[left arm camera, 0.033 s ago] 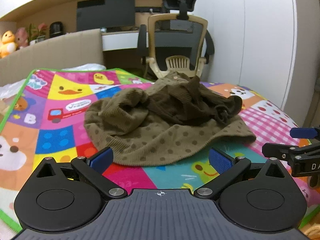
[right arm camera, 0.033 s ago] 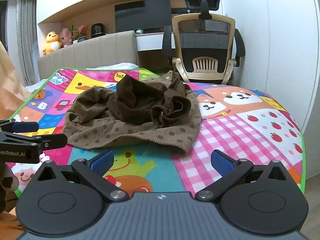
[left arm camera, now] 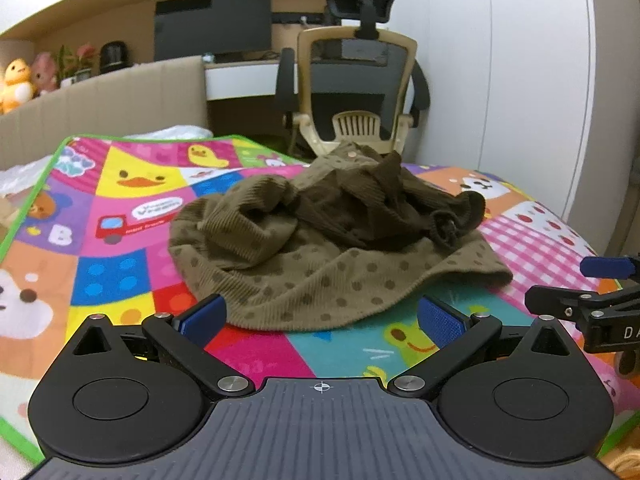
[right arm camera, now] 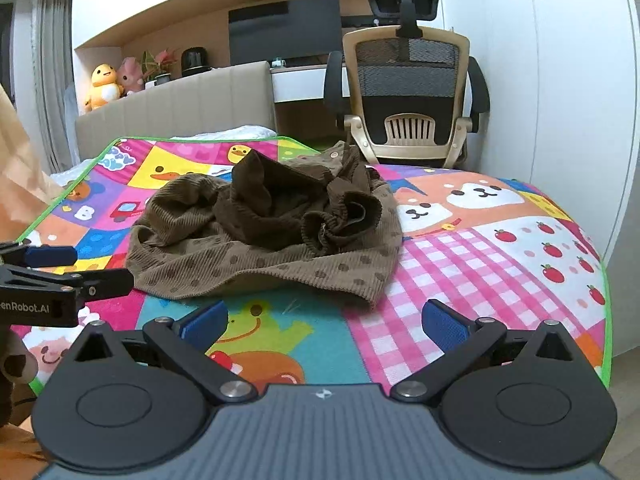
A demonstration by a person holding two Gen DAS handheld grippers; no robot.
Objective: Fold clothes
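A crumpled brown corduroy garment (left arm camera: 328,248) with darker dots lies in a heap in the middle of a colourful play mat (left arm camera: 120,256). In the right wrist view the garment (right arm camera: 264,236) shows a dark gathered cuff on top. My left gripper (left arm camera: 320,316) is open and holds nothing, its blue pads (left arm camera: 204,314) just short of the garment's near hem. My right gripper (right arm camera: 325,322) is open too, above the mat (right arm camera: 480,264) in front of the hem's right corner. Each gripper shows at the edge of the other's view.
A beige mesh office chair (right arm camera: 408,80) stands behind the mat's far edge, with a desk and a dark monitor (right arm camera: 284,28) beyond. A padded beige headboard (left arm camera: 104,112) runs along the back left. The mat's green right edge (right arm camera: 606,320) drops to the floor beside white wardrobe doors.
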